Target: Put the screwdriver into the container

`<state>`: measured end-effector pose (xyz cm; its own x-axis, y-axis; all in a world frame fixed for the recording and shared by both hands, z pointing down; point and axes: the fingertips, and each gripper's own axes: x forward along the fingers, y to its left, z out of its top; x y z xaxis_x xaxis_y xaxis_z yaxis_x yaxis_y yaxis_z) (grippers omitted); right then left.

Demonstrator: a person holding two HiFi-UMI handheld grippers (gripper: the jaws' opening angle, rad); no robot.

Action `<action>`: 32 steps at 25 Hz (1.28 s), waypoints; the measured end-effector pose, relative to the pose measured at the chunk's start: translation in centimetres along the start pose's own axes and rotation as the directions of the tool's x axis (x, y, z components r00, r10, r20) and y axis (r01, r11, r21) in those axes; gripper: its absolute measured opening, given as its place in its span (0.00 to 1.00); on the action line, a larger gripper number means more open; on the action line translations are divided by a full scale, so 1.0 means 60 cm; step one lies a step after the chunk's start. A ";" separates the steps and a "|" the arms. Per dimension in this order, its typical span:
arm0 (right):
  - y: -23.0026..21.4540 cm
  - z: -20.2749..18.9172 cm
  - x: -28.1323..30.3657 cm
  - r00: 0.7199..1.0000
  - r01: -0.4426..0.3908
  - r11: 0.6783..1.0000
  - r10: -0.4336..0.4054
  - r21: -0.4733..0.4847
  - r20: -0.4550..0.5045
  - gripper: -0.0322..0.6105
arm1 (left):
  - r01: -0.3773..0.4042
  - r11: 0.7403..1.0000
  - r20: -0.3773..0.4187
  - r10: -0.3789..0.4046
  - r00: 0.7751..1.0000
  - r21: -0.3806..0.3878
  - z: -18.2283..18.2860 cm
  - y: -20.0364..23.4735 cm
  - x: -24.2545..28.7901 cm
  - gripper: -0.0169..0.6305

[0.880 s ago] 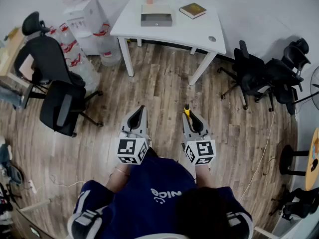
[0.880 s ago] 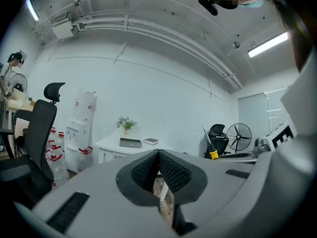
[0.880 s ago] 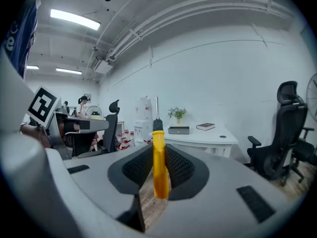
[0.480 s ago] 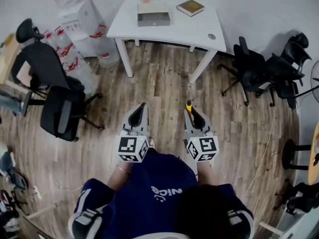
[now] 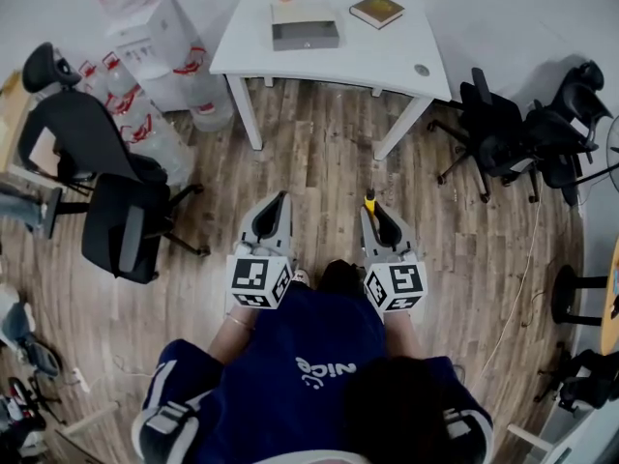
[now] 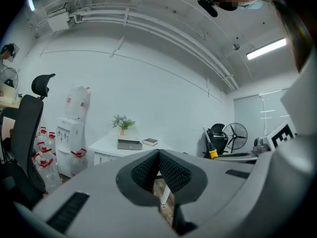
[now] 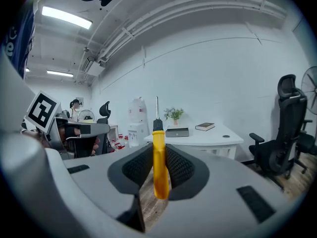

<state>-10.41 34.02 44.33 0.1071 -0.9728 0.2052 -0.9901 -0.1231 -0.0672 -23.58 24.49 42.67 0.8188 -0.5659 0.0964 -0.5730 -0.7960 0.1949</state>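
My right gripper [image 5: 373, 209] [image 7: 158, 152] is shut on a screwdriver [image 5: 368, 201] [image 7: 159, 165]. Its yellow handle sits between the pads and its metal shaft sticks out forward and up. A grey box-shaped container [image 5: 305, 35] [image 7: 177, 132] [image 6: 130, 144] stands on the white table [image 5: 387, 61] [image 7: 220, 137] well ahead of both grippers. My left gripper [image 5: 280, 199] [image 6: 158, 156] is shut with nothing in it, level with the right one. Both are held over the wooden floor in front of the person's body.
A book [image 5: 376, 11] [image 7: 204, 126] and a small potted plant [image 7: 173, 115] share the table with the container. Black office chairs stand at the left [image 5: 121, 225] and at the right [image 5: 527, 143]. A water dispenser [image 5: 160, 37] with water bottles is at the back left.
Both grippers have crept slightly forward towards the table, and the table sits a little further right in the head view. The grip on the screwdriver is unchanged.
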 end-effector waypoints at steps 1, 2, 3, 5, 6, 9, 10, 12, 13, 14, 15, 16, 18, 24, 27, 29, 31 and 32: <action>0.001 -0.001 0.009 1.000 -0.006 1.000 0.006 0.004 -0.001 0.20 | -0.003 1.000 -0.005 0.003 1.000 0.001 -0.002 0.006 0.005 0.05; 0.000 -0.001 0.020 1.000 -0.012 1.000 0.012 0.007 0.001 0.20 | -0.008 1.000 -0.009 0.008 1.000 0.003 -0.003 0.013 0.012 0.05; -0.003 0.001 0.033 1.000 -0.019 1.000 0.019 0.009 0.005 0.20 | -0.013 1.000 -0.011 0.013 1.000 0.006 -0.002 0.019 0.022 0.05; -0.014 0.003 0.060 0.999 -0.034 0.999 0.034 0.014 0.011 0.20 | -0.026 1.000 -0.013 0.027 1.000 0.012 0.000 0.029 0.043 0.05; -0.020 0.002 0.073 0.999 -0.042 0.999 0.042 0.019 0.012 0.20 | -0.034 0.999 -0.015 0.034 0.999 0.014 -0.001 0.033 0.053 0.05; -0.049 0.001 0.117 0.998 -0.056 0.998 0.056 0.031 0.009 0.20 | -0.059 0.998 -0.021 0.059 0.998 0.022 -0.003 0.045 0.089 0.05; -0.062 0.004 0.134 0.998 -0.058 0.998 0.058 0.032 0.008 0.20 | -0.067 0.997 -0.020 0.067 0.998 0.024 -0.001 0.048 0.104 0.05; -0.091 0.016 0.168 0.998 -0.069 0.997 0.069 0.022 0.007 0.20 | -0.083 0.996 -0.014 0.083 0.996 0.025 0.005 0.052 0.137 0.05; -0.107 0.024 0.186 0.997 -0.079 0.997 0.079 0.012 0.007 0.20 | -0.092 0.995 -0.013 0.092 0.996 0.023 0.007 0.055 0.156 0.05; -0.123 0.032 0.206 0.996 -0.088 0.996 0.088 0.001 0.005 0.20 | -0.103 0.994 -0.014 0.104 0.995 0.018 0.010 0.058 0.177 0.05; -0.141 0.039 0.225 0.995 -0.097 0.995 0.097 -0.008 0.002 0.20 | -0.114 0.993 -0.016 0.115 0.993 0.014 0.013 0.060 0.201 0.05; -0.160 0.045 0.244 0.994 -0.105 0.994 0.105 -0.012 -0.002 0.20 | -0.123 0.992 -0.017 0.124 0.992 0.010 0.017 0.060 0.225 0.05; -0.199 0.053 0.277 0.993 -0.121 0.993 0.121 -0.008 -0.012 0.20 | -0.134 0.991 -0.016 0.134 0.991 0.013 0.027 0.055 0.272 0.05; -0.297 0.075 0.356 0.984 -0.178 0.984 0.178 -0.003 -0.028 0.20 | -0.179 0.984 -0.021 0.179 0.984 0.017 0.037 0.043 0.394 0.05; -0.347 0.080 0.385 0.981 -0.193 0.981 0.193 -0.001 -0.033 0.20 | -0.191 0.981 -0.028 0.192 0.981 0.035 0.034 0.025 0.448 0.05; -0.377 0.085 0.404 0.979 -0.202 0.979 0.203 0.004 -0.030 0.20 | -0.198 0.979 -0.029 0.200 0.979 0.043 0.035 0.020 0.481 0.05; -0.396 0.090 0.419 0.976 -0.217 0.976 0.217 0.001 -0.030 0.20 | -0.204 0.978 -0.025 0.205 0.978 0.040 0.036 0.015 0.506 0.05; -0.402 0.091 0.425 0.974 -0.226 0.974 0.226 -0.002 -0.032 0.20 | -0.206 0.978 -0.023 0.207 0.978 0.038 0.036 0.012 0.516 0.05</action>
<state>16.69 11.09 45.85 -0.1226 -0.9688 0.2155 -0.9888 0.1007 -0.1098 1.28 5.92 43.71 0.6830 -0.7134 0.1567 -0.7304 -0.6698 0.1340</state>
